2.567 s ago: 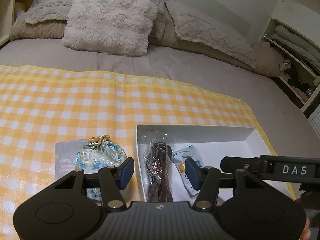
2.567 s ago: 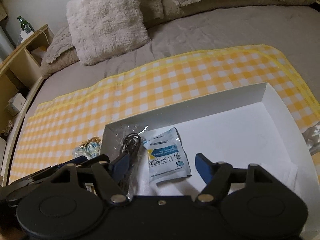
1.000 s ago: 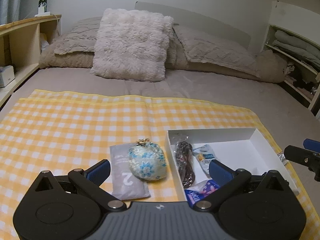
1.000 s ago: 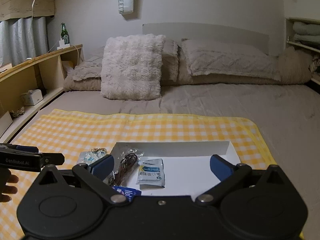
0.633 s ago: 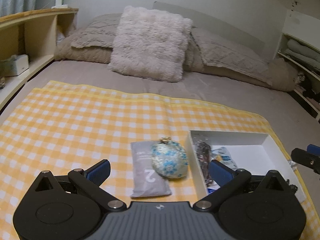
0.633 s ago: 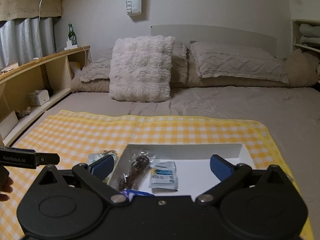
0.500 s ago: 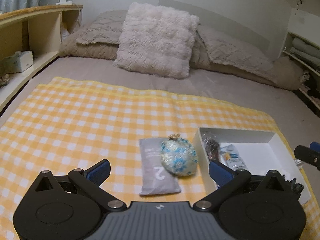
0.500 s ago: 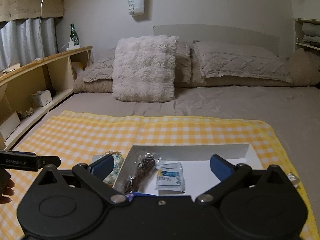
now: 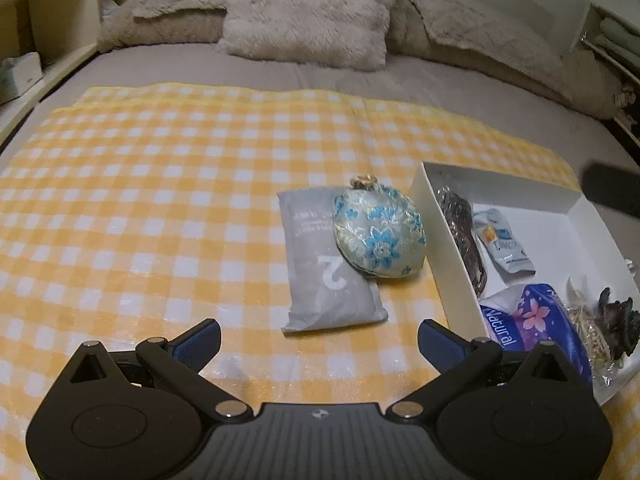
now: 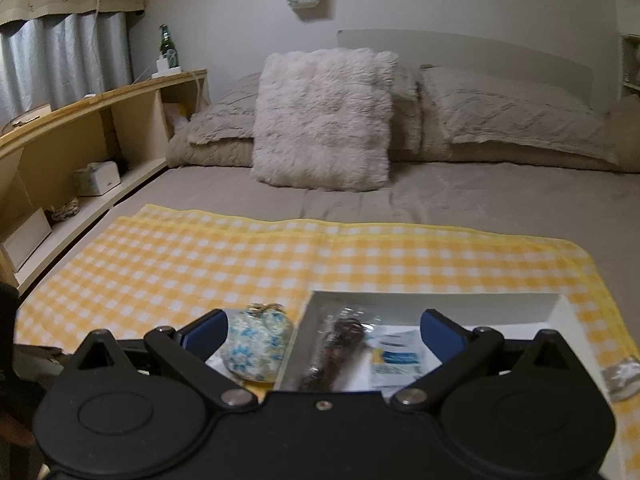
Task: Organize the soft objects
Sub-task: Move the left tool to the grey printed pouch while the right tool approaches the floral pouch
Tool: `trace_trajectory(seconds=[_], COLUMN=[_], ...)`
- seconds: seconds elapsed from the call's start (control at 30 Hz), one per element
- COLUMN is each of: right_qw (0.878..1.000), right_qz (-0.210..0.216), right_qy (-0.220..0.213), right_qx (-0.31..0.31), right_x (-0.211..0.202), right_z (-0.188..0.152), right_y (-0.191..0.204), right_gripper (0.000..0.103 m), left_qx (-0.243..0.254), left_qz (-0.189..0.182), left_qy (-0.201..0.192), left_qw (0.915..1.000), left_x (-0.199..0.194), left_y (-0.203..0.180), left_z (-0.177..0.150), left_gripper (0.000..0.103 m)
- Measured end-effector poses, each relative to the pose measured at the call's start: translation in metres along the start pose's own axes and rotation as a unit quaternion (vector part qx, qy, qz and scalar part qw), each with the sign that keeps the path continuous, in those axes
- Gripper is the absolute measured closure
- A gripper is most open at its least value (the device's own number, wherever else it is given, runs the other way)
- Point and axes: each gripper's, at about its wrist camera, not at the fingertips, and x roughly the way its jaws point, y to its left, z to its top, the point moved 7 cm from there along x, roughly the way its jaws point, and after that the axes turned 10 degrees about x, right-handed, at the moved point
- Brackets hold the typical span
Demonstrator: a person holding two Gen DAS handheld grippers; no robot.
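A blue-flowered fabric pouch [image 9: 378, 236] lies on the yellow checked cloth [image 9: 160, 200], partly on a flat grey packet [image 9: 326, 270] marked "2". Right of them a white box [image 9: 430, 204] holds a dark wrapped bundle [image 9: 464, 232], a small white-blue sachet [image 9: 502, 246], a purple "Natural" pack [image 9: 528, 324] and a clear bag of dark bits [image 9: 608, 324]. My left gripper [image 9: 319, 342] is open and empty, just short of the grey packet. My right gripper [image 10: 324, 332] is open and empty, held above the pouch [image 10: 258, 342] and the box [image 10: 436, 300].
The cloth covers a grey bed with a fluffy pillow [image 10: 324, 120] and beige pillows [image 10: 512, 116] at the head. A wooden shelf unit [image 10: 80, 140] runs along the left, with a green bottle [image 10: 167, 46] on top. A small grey item [image 10: 622, 378] lies right of the box.
Both grippers opened wide and drew back from the box. The purple pack now lies in the box. The left view swung left and tilted down onto the pouch and grey packet.
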Motion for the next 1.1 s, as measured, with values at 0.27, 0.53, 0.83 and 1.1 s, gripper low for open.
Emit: trace_trajectory(seconds=[0.27,0.53,0.83,1.1], right_qw=[0.999,0.996,0.985,0.980], right_qz=[0.023,0.032,0.091,0.079], right_qy=[0.040,0.083,0.143,0.180], right_qx=[-0.021,-0.006,0.031,0.002], right_x=[0.041,0.083,0.123,0.153], right_z=[0.002,0.000,-0.013,-0.035], right_y=[0.031,0.033,0.049,0.056], right_gripper=[0.000,0.001,0.027,0.033], left_qx=[0.010,0.013,0.027,0.036], left_qz=[-0.007,-0.012,0.004,-0.009], left_qy=[0.011,-0.006,-0.013,-0.019], left_qw=[0.9999,0.9998,0.9995,0.9991], left_x=[0.028,0.054,0.076,0.074], left_y=[-0.010,-0.013,0.000,0.008], left_z=[0.009,0.021,0.025,0.021], left_gripper=[0.000,0.000,0.026,0.047])
